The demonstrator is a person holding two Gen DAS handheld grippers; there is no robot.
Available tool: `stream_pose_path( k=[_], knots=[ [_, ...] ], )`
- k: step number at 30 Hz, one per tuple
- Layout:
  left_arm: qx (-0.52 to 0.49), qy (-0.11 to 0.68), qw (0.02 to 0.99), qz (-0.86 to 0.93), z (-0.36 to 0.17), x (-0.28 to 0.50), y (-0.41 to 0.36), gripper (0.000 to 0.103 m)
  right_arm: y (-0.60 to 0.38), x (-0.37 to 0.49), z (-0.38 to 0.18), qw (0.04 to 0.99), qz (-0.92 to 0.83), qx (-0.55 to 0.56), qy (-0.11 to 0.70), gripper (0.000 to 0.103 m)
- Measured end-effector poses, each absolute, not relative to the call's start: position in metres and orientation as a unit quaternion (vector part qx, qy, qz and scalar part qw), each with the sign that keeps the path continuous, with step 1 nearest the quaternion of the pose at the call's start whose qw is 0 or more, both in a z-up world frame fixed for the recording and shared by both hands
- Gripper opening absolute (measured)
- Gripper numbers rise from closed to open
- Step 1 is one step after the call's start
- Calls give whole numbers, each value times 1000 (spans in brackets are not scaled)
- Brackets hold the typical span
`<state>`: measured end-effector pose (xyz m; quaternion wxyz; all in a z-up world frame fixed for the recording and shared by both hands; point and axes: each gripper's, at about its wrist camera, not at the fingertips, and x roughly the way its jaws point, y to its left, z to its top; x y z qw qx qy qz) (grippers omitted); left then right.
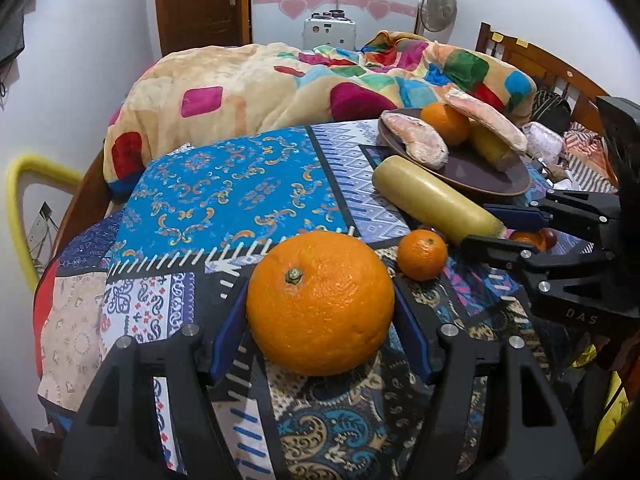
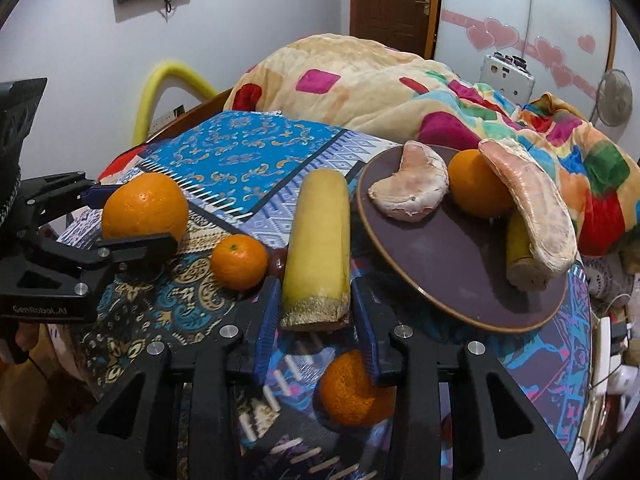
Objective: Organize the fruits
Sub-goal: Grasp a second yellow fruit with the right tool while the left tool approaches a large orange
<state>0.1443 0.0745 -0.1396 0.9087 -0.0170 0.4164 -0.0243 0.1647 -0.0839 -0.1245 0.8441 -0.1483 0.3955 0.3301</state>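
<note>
Orange fills the middle of my left wrist view: the big orange (image 1: 320,304) sits on the patterned bench cloth (image 1: 224,184) between the fingers of my left gripper (image 1: 320,320). The blue pads stand at its flanks, but I cannot tell whether they are pressing it or only bracketing it. My right gripper (image 2: 312,312) is spread around the cut end of the yellow banana (image 2: 318,248), with a sliver of gap showing on each side, so I read it as released and not yet gripping.

I judge we are midway through gathering loose fruit onto the dark plate (image 2: 460,276). Both grippers are lined up on their pieces; next I need to clamp each one firmly, lift clear of the cloth and carry it across to the plate. The banana lies just beside the plate rim, so it has little way to go; the big orange is well apart from it.

On the plate already: an orange (image 2: 472,188), two pale pink wedges of peeled fruit (image 2: 412,192), and a short banana piece (image 2: 520,256) tucked under the longer wedge. Bare plate shows only toward the near rim.

Loose on the cloth are a small tangerine (image 2: 239,262) near the banana, and another orange fruit (image 2: 352,392) under my right gripper.
</note>
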Motion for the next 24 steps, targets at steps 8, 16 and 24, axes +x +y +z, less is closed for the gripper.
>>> stream_pose_path(
  k=[8, 16, 24],
  knots=[
    [-9, 412, 911, -31, -139, 130, 72, 68, -88, 132, -114, 841, 336, -163, 392, 33],
    [8, 401, 915, -37, -141, 116, 69, 68, -81, 125, -112, 842, 327, -192, 383, 34],
    [4, 395, 917, -45, -142, 116, 72, 68, -67, 163, -113, 856, 305, -159, 386, 34]
  ],
)
